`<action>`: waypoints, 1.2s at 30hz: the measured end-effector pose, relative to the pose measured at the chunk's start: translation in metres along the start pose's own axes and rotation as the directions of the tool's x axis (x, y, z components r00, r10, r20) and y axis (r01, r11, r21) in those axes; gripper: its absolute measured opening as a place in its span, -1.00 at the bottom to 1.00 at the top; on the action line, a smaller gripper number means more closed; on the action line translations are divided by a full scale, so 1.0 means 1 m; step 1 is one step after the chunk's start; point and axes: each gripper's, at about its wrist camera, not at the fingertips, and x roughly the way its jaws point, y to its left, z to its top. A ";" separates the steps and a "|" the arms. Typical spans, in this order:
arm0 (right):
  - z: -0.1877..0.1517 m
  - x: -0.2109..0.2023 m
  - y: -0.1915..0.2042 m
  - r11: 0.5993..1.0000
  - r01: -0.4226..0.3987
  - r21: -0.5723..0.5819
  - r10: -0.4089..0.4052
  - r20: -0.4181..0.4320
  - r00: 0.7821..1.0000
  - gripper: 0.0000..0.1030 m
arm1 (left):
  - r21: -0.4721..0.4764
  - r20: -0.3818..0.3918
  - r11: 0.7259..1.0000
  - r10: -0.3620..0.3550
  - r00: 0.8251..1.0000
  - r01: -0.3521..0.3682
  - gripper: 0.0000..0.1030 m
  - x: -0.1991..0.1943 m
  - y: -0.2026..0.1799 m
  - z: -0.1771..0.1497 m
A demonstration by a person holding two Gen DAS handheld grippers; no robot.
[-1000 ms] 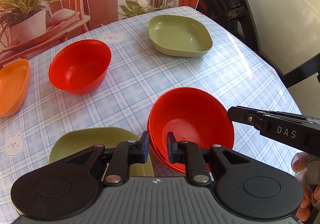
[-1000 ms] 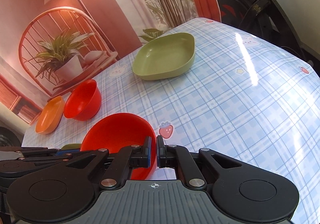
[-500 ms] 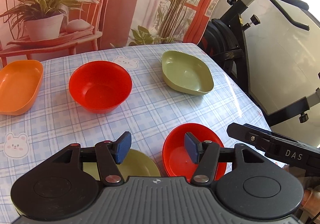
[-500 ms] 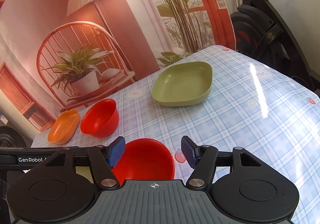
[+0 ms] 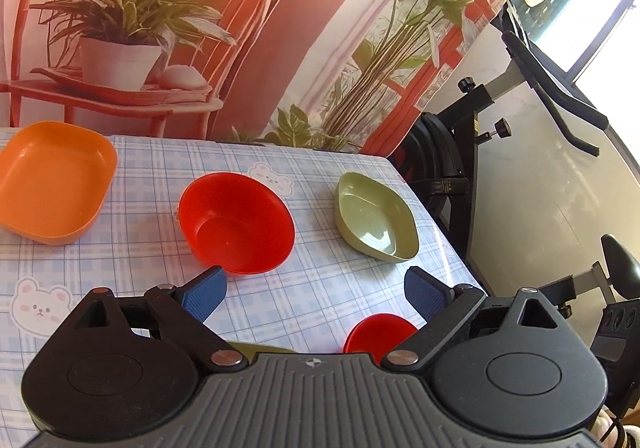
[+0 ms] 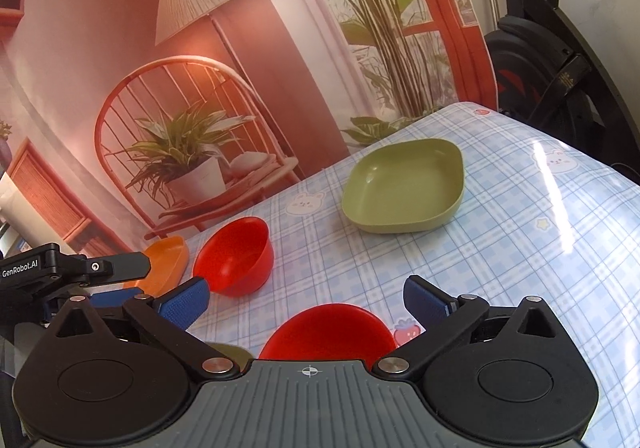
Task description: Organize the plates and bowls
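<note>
1. Left wrist view: left gripper, jaws spread wide, holding nothing.
2. Red bowl, upright, just ahead of its left fingertip; orange dish far ahead-left; green dish ahead-right, all apart on the checked tablecloth.
3. Second red bowl below the right finger, partly hidden; an olive rim shows beside it.
4. Right wrist view: right gripper, jaws wide apart, empty.
5. Near red bowl between and below its fingers; far red bowl ahead-left, the orange dish just beyond it; green dish ahead-right.
</note>
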 end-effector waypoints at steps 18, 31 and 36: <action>0.036 0.056 0.053 0.982 0.117 -0.148 -0.122 -0.024 0.992 0.83 | -0.009 0.029 0.986 0.165 0.986 -0.165 0.99 0.010 0.042 0.023; 0.047 0.108 0.060 0.973 0.133 -0.187 -0.157 -0.116 0.981 0.87 | 0.078 -0.004 0.959 0.275 0.961 -0.274 0.55 0.044 0.060 0.036; 0.045 0.124 0.057 0.977 0.110 -0.185 -0.140 -0.158 0.977 0.75 | 0.064 -0.012 0.966 0.251 0.968 -0.249 0.40 0.053 0.066 0.041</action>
